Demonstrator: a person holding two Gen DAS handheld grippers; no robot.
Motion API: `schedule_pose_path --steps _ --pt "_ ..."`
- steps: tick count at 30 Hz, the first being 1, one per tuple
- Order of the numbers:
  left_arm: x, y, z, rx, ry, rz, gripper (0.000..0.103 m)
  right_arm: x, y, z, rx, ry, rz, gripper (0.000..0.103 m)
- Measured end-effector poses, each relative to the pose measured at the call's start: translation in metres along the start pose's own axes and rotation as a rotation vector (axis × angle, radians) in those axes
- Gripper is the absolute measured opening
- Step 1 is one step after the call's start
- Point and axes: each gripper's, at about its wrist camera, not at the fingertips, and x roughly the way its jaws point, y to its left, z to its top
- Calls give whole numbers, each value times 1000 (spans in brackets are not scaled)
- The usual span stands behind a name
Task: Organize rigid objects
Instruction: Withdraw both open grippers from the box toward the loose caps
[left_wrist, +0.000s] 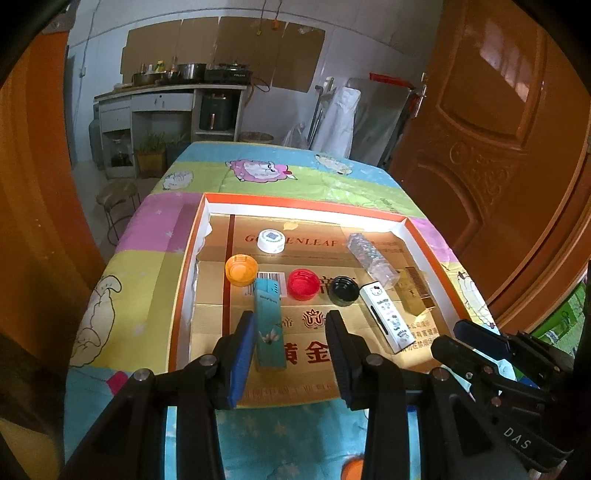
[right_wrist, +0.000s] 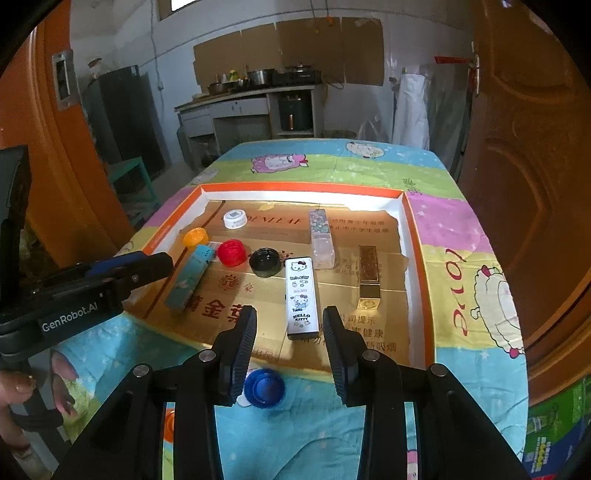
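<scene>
- My left gripper (left_wrist: 291, 321) hangs with its jaws spread wide and empty over the near end of the orange-rimmed tray (left_wrist: 295, 197); the teal lighter box (left_wrist: 269, 325) lies just inside its left finger, whether touching I cannot tell.
- My right gripper (right_wrist: 290, 317) is equally wide apart and holds nothing, with the near end of the white Hello Kitty box (right_wrist: 301, 299) between its fingertips.
- On the tray's cardboard liner: a white cap (left_wrist: 271, 240) at the far side, then an orange cap (left_wrist: 241, 269), a red cap (left_wrist: 303, 283) and a black cap (left_wrist: 344, 290) in a row.
- To the right lie a clear glittery box (right_wrist: 322, 238) and a gold box (right_wrist: 368, 277), apart from each other.
- A blue cap (right_wrist: 264, 387) sits on the cartoon tablecloth (right_wrist: 480, 362), outside the tray, below my right gripper.
</scene>
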Motion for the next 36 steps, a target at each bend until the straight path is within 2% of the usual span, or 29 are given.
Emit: schedule_pose_path --steps 23,36 --pt "-45 -8 -14 23 -44 -18 38 -51 10 -17 7 -44 -11 38" --pt "-55 -19 -43 51 -14 -64 38 -68 10 -43 41 -29 -16 38"
